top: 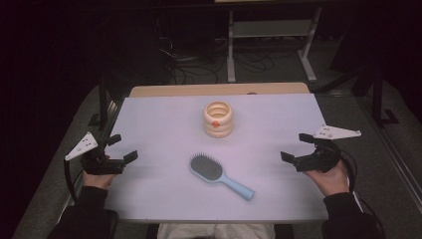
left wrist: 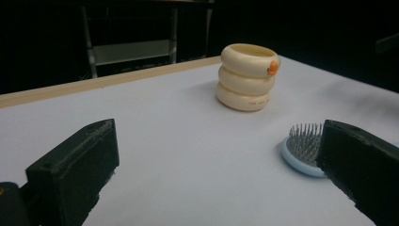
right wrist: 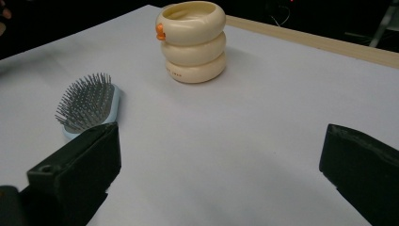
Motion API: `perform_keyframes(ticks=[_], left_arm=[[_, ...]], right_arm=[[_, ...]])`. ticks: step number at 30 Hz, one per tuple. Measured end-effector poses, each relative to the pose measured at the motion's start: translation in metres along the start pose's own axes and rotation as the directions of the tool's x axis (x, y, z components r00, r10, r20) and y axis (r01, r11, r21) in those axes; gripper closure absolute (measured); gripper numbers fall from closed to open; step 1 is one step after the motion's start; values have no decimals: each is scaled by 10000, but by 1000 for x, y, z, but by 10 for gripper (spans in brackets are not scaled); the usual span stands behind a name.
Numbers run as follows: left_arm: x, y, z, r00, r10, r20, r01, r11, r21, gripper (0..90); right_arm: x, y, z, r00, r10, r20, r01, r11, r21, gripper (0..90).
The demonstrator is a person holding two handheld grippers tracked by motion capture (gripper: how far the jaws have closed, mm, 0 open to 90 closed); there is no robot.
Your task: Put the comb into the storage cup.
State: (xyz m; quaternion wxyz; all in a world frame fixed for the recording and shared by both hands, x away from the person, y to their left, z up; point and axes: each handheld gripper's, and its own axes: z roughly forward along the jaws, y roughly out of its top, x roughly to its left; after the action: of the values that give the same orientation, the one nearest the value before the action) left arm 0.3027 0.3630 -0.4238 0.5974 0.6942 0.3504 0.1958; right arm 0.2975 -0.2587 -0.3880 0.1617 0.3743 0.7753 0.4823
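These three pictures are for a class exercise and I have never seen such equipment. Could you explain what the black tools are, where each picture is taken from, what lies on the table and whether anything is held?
A person sits at a white table holding a hand-operated gripper in each hand: the left gripper and the right gripper. The high view looks down from above. The other two come from cameras riding on each gripper, looking out between its two black jaws. On the table stand a cream holder shaped like three stacked rings and, nearer the person, a light blue hairbrush, bristles up. Both grippers are open and hold nothing.
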Motion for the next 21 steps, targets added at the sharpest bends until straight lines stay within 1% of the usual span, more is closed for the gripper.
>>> perform_keyframes(ticks=[1, 2, 3, 4, 7, 9, 12, 15, 16, 21], left_arm=[[1, 0, -1, 9999, -104, -12, 104, 9999, -65, 0], [1, 0, -1, 9999, -121, -51, 121, 9999, -100, 0], [1, 0, -2, 9999, -74, -114, 73, 9999, -79, 0], [1, 0, -2, 9999, -74, -114, 73, 9999, -79, 0], [-1, 0, -1, 9999, 92, -119, -93, 10000, -19, 0], [-2, 0, 0, 9998, 157, -127, -156, 9999, 13, 0], [-2, 0, -1, 9997, 150, -166, -150, 9999, 25, 0], [-2, 0, 0, 9995, 244, -196, -242, 9996, 116, 0], [-3, 0, 0, 9992, 334, -198, -330, 9993, 186, 0], [-4, 0, 1, 9992, 358, -189, -354, 9992, 189, 0]], right_arm=[[0, 0, 1, 10000, -50, 30, 49, 10000, 50, 0], [1, 1, 1, 9999, -103, 115, 102, 9998, 144, 0], [1, 2, 2, 9998, -141, 173, 137, 9997, 199, 0], [1, 3, 3, 9998, -139, 143, 136, 9996, 240, 0], [2, 5, 4, 9999, -105, 102, 102, 9994, 325, 0], [3, 8, 5, 9999, -130, 13, 130, 9989, 450, 0], [6, 12, 6, 9997, -176, -146, 183, 9986, 505, 0], [9, 17, 6, 9994, -187, -301, 203, 9984, 532, 0], [9, 19, 7, 9992, -223, -343, 241, 9983, 530, 0], [13, 27, 7, 9981, -299, -548, 329, 9980, 544, 0]])
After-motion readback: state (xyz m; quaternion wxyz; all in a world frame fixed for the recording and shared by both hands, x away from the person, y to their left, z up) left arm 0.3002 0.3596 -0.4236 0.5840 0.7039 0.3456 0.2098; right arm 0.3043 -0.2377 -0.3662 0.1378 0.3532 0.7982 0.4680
